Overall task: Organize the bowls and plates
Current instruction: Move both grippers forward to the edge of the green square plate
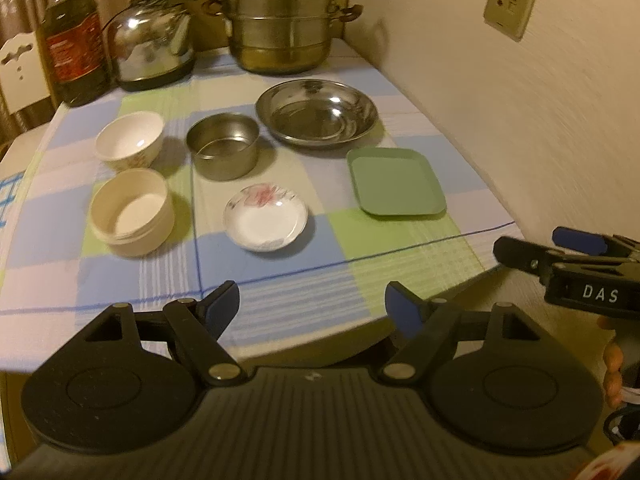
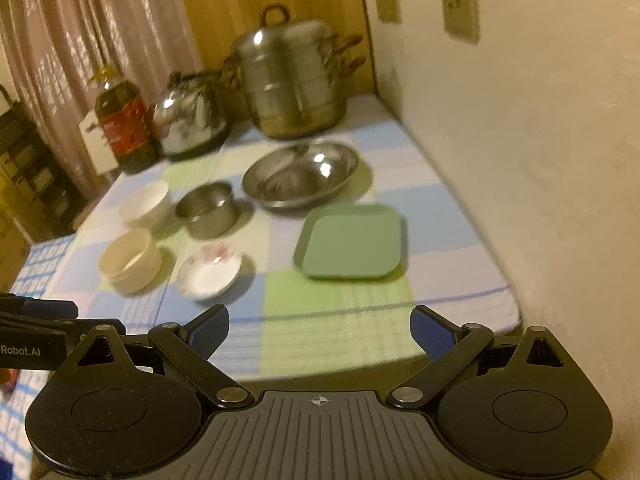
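Note:
On the checked tablecloth (image 1: 280, 280) lie a green square plate (image 1: 396, 182), a wide steel plate (image 1: 316, 112), a small steel bowl (image 1: 224, 146), a flowered saucer (image 1: 266, 216), a white bowl (image 1: 130, 140) and a cream round bowl (image 1: 132, 212). The same pieces show in the right wrist view: green plate (image 2: 350, 242), steel plate (image 2: 300, 176), steel bowl (image 2: 208, 208), saucer (image 2: 210, 272), white bowl (image 2: 146, 202), cream bowl (image 2: 130, 260). My left gripper (image 1: 312, 304) is open and empty at the near table edge. My right gripper (image 2: 320, 330) is open and empty, also near the edge.
A steel steamer pot (image 1: 280, 16), a kettle (image 1: 150, 50) and an oil bottle (image 1: 74, 44) stand at the table's back. A wall (image 1: 520, 100) with sockets runs along the right side. The right gripper shows in the left wrist view (image 1: 568, 256).

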The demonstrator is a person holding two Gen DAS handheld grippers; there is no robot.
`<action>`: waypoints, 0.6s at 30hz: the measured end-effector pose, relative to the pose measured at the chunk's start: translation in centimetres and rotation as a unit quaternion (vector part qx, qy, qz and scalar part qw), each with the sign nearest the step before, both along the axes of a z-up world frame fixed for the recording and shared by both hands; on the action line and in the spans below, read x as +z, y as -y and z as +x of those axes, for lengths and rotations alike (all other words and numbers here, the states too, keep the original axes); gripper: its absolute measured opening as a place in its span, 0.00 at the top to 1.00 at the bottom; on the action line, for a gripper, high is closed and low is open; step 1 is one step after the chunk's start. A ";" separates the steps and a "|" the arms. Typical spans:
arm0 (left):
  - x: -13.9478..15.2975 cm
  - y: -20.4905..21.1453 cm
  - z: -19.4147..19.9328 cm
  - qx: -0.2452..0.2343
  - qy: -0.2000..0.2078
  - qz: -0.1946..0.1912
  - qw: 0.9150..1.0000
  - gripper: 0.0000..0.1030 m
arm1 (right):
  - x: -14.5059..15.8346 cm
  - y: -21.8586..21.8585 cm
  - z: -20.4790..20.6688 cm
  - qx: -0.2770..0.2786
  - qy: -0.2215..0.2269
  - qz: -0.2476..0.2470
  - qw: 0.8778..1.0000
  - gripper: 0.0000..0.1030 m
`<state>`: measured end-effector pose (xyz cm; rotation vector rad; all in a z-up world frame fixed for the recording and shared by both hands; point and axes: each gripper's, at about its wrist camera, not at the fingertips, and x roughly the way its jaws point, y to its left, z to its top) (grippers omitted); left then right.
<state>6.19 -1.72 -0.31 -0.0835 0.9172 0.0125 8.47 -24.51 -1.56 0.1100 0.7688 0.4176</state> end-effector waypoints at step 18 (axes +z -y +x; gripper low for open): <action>-5.0 0.8 12.1 -0.092 -0.009 -0.015 0.996 0.47 | -3.9 2.2 6.5 -0.090 -0.027 0.013 0.996 0.21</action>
